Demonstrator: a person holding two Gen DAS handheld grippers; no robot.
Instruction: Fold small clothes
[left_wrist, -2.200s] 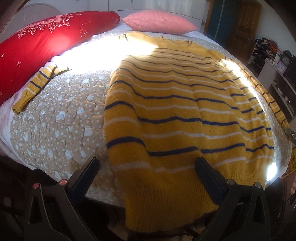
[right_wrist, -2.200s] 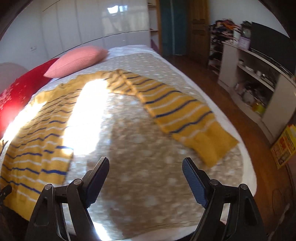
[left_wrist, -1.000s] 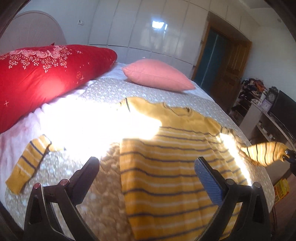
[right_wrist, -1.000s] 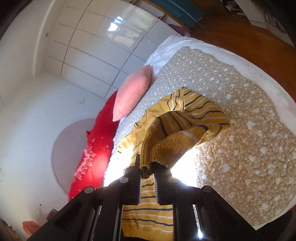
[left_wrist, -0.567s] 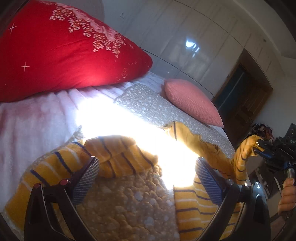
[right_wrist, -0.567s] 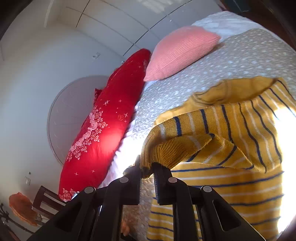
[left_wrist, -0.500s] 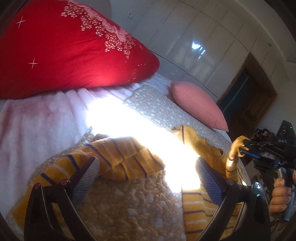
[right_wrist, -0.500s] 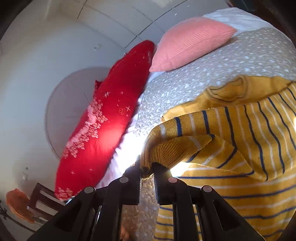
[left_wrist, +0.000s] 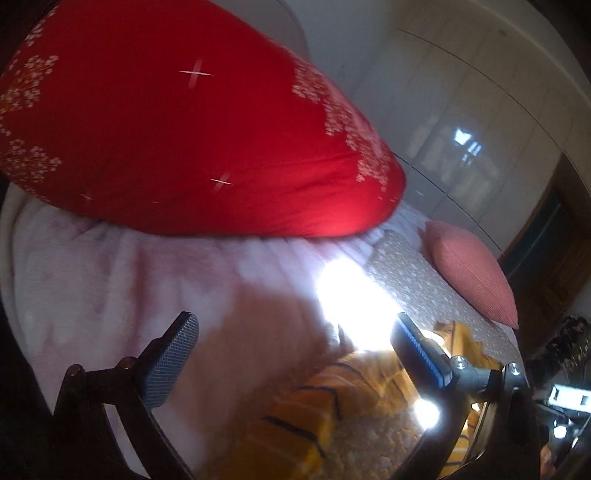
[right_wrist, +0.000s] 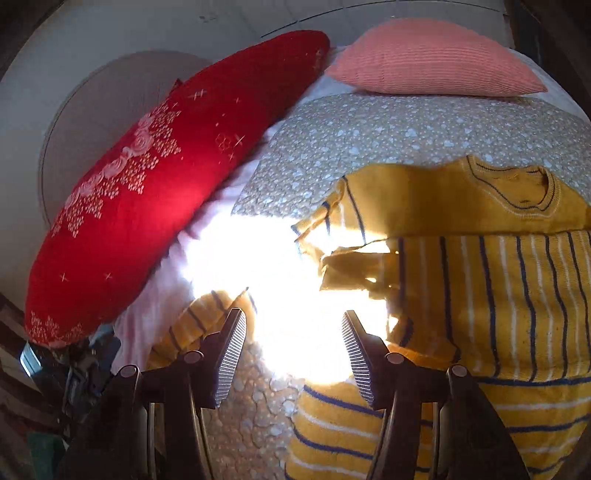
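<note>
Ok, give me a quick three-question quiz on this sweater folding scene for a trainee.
1. True or false: the right gripper is shut on the sleeve.
2. Which pillow lies nearest the sweater collar: A red, B pink, C neither?
3. Fill in: the left gripper is ____ above the other sleeve.

Key: 1 false, its fingers are apart and hold nothing. 2 B, the pink pillow. 3 open.

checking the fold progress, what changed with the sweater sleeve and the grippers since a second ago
The right hand-held gripper carried the right sleeve across the yellow striped sweater and let go; it is now open, and the sleeve lies folded over the body. The left hand-held gripper, open throughout, moved toward the left sleeve. The red pillow and pink pillow stayed.
</note>
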